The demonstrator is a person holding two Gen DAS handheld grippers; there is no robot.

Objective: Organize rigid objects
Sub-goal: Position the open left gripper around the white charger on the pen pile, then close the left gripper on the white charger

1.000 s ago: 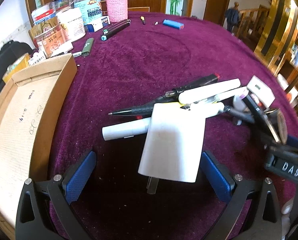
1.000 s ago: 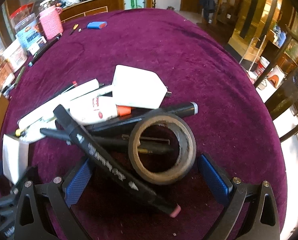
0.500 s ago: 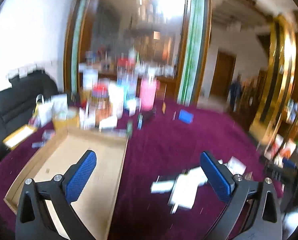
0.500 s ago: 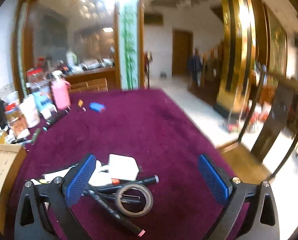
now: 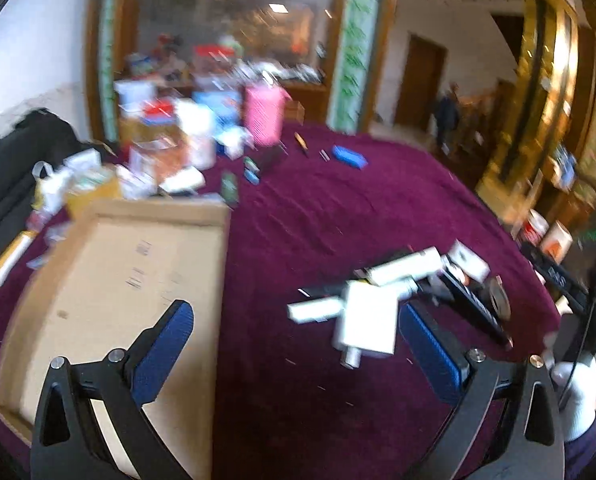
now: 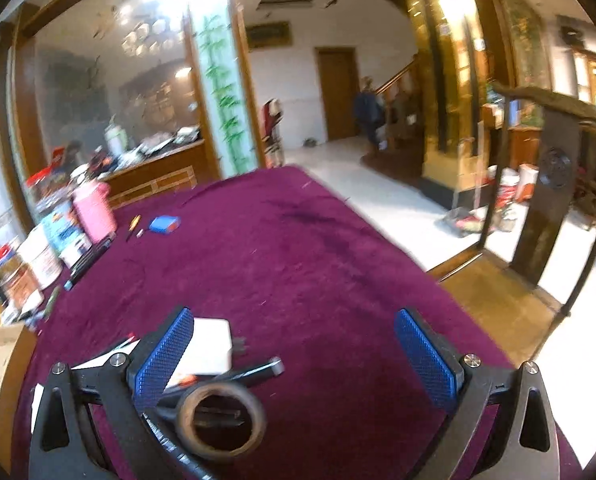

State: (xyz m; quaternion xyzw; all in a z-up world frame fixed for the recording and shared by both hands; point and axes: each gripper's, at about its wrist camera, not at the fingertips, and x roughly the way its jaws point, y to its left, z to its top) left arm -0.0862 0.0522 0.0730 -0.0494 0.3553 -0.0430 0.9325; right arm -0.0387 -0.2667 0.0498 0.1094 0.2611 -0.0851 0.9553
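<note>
Both grippers have lifted and pulled back since a second ago: then each camera sat low over the clutter pile, the left straddling the white charger, the right straddling the tape roll. Now both views are tilted up, showing the room beyond, with motion blur, heavier in the left view.

Left gripper [image 5: 294, 346] is raised above the tabletop [image 5: 317, 216], fingers [image 5: 164, 350] spread wide, holding nothing. Its left finger hangs over the cardboard tray [image 5: 110, 276], right finger beside the white charger [image 5: 367, 322]. A white-gloved hand [image 5: 573, 396] shows at the lower right edge.

Right gripper [image 6: 294, 360] is also raised, blue ribbed fingers [image 6: 423, 362] wide apart and empty. The tape roll [image 6: 220, 420] lies below, between the fingers, nearer the left one.

The pile sits on the purple velvet cloth right of the tray: flat white boxy charger with a stubby plug end, white cylindrical markers [image 5: 401, 268], black markers [image 6: 238, 376], a brown ring of tape, and a second flat white block [image 6: 212, 344]. Nothing from the pile is in the tray; its flat brown floor shows only scribbles. Jars and a pink knit-covered bottle [image 5: 264, 114] crowd the far left edge. A blue rectangular item [image 6: 164, 224] lies apart at the far end.
</note>
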